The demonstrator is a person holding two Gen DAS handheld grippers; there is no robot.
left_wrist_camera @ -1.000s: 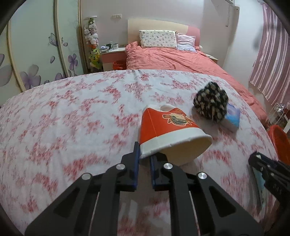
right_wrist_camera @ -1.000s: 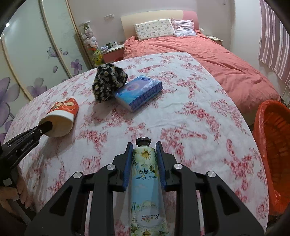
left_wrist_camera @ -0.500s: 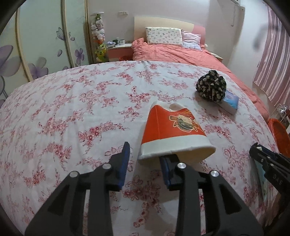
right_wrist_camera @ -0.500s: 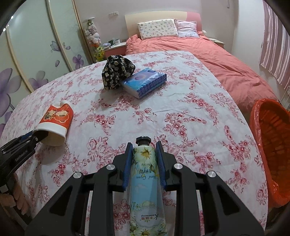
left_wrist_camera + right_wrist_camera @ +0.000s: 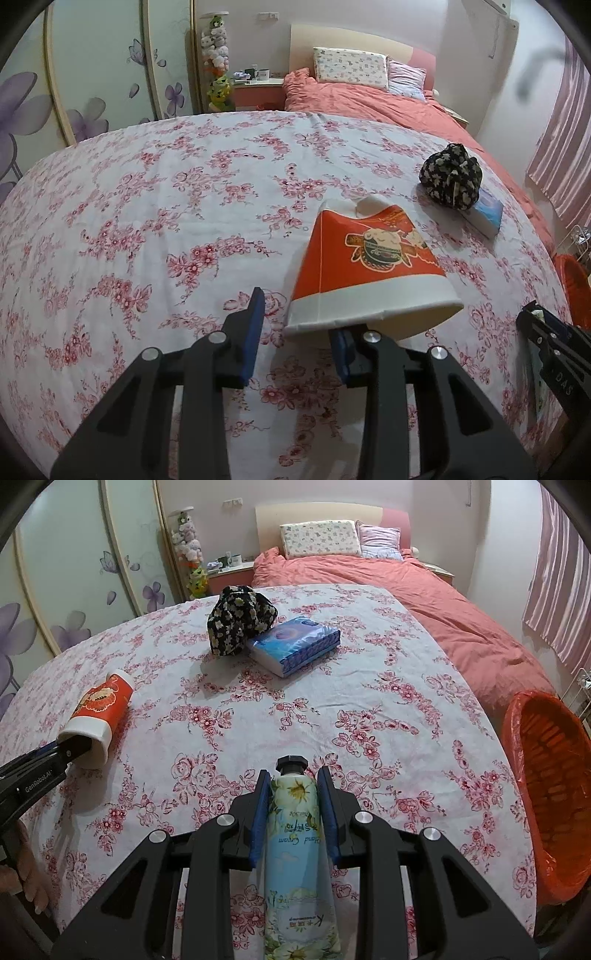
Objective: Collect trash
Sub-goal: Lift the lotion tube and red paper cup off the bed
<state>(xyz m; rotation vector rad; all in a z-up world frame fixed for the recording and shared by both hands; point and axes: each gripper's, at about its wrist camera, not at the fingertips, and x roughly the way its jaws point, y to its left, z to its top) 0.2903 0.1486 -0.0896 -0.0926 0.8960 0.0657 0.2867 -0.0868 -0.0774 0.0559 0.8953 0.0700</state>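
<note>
A red and white paper cup (image 5: 365,258) lies on its side on the flowered tablecloth (image 5: 147,221), its mouth toward me. My left gripper (image 5: 295,321) is at the cup's rim with its jaws opening. One finger (image 5: 253,321) stands outside the rim and the other reaches into the cup's mouth, and neither pad presses the wall. From the right wrist view the cup (image 5: 101,705) shows at the left, with the left gripper (image 5: 74,746) at its mouth. My right gripper (image 5: 293,775) is shut on a pale blue hand cream tube (image 5: 295,823), cap pointing forward.
An orange-lined bin (image 5: 546,775) stands off the table's right edge. A blue tissue pack (image 5: 295,646) and a black flowered cloth bundle (image 5: 240,616) lie at the far side. Beyond is a bed with a salmon cover (image 5: 443,602). A person's hand (image 5: 26,871) is at the lower left.
The left jaws, shut on the cup's rim a second ago, have spread apart and let the rim go; the cup rests on the cloth. The right gripper keeps the tube.
</note>
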